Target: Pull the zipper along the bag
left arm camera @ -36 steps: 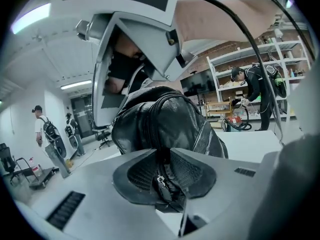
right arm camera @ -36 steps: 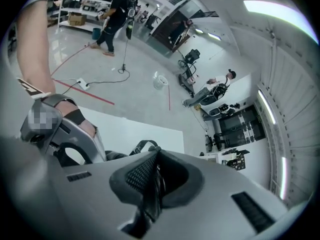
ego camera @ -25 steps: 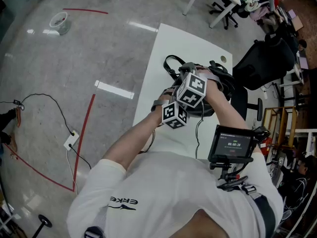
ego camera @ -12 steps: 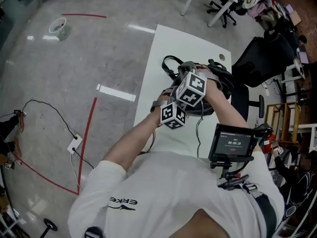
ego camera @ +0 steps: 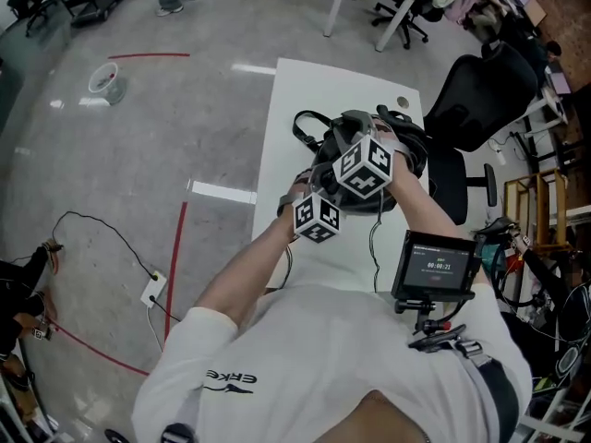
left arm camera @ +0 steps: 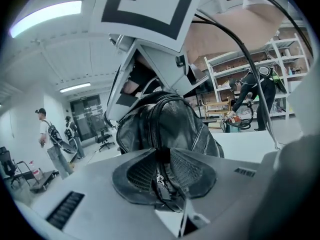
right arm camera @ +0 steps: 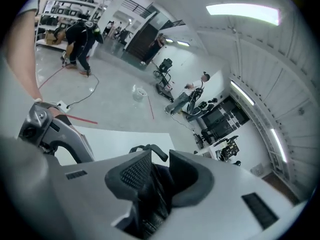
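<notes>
Bag (ego camera: pixel 351 127) of black leather sits on the white desk (ego camera: pixel 305 90), at 12 o'clock from the person's forearms. In the head view both tongs are hidden behind their own marker cubes, the left cube (ego camera: pixel 317 220) at 7 o'clock from the right cube (ego camera: pixel 367 167), so the grip cannot be read there.

The left gripper view shows the left tongs (left arm camera: pixel 162 179) clenched on the bag along its zipper (left arm camera: pixel 160 176). The metal slider and pull hang in the narrow slit between the ribbed pads (left arm camera: pixel 140 171); whether the pads bite the pull itself or the cloth beside it is hard to tell. The bag's bulk rises at 12 o'clock, its top cut off by the other gripper's body.

The right gripper view shows the right tongs (right arm camera: pixel 157 179) clamped on dark bag material that fills the gap. No zipper detail can be made out there. A strap loop (right arm camera: pixel 150 150) pokes out at 12 o'clock above the pads, with bare desk beyond.

A small screen (ego camera: pixel 434 268) hangs at 4 o'clock from the cubes.
</notes>
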Tool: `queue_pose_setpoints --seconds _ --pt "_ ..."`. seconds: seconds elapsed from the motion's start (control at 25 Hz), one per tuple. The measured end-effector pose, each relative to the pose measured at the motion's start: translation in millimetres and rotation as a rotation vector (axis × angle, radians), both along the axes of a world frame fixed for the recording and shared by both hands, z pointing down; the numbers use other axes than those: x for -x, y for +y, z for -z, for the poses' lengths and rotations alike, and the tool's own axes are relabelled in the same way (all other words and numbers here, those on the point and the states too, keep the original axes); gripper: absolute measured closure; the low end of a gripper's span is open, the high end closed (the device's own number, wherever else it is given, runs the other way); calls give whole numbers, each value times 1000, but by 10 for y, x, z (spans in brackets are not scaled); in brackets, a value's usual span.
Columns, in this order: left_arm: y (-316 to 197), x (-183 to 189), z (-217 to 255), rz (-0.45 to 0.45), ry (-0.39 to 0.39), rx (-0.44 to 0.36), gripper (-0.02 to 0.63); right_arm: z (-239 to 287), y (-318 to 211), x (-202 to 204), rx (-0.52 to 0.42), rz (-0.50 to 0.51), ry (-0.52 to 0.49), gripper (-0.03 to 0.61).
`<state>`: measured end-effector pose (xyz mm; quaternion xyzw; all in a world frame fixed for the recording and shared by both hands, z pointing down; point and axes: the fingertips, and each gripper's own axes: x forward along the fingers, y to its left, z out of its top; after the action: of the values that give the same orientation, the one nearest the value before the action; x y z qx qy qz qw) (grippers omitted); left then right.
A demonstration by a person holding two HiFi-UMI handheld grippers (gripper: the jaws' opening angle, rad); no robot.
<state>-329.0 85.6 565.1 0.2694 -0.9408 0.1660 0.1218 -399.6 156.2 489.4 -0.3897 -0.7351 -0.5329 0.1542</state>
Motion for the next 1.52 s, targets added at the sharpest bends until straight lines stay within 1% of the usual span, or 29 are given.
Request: queue_pose_setpoints --seconds 0.04,0.08,0.36,0.52,0.64,0.76,0.88,1.0,1.12,1.28,1.36,1.52 --pt "-5 -8 14 0 1 4 531 48 -43 -5 25 -14 6 478" --pt "-9 -15 24 -1 2 7 531 94 -88 -8 52 -29 11 474" --pt "8 -83 17 18 14 -14 531 293 -527 -51 224 -148 -3 474" --pt "-37 -155 111 36 19 -15 531 508 -922 -166 355 -203 -13 474" --pt "22 -165 103 53 34 -11 531 591 -1089 -200 461 -247 -1 476" --pt "53 -184 54 75 36 -13 531 534 -1244 -252 535 -266 18 476" --pt "8 -243 109 100 31 -26 531 546 -1435 -380 593 -280 36 476" --pt "38 -249 135 133 25 -71 531 469 -1538 -464 645 -286 54 476" --pt "52 -288 248 171 22 -153 531 431 -1672 -577 706 -305 79 477" --pt "-244 -577 534 216 3 -220 536 503 -2140 -949 814 -330 109 485" --pt "-362 -718 609 244 -5 -252 544 491 -2323 -1135 861 -335 123 500" --pt "-523 -970 720 299 -35 -301 564 393 -2598 -1473 923 -351 161 525"
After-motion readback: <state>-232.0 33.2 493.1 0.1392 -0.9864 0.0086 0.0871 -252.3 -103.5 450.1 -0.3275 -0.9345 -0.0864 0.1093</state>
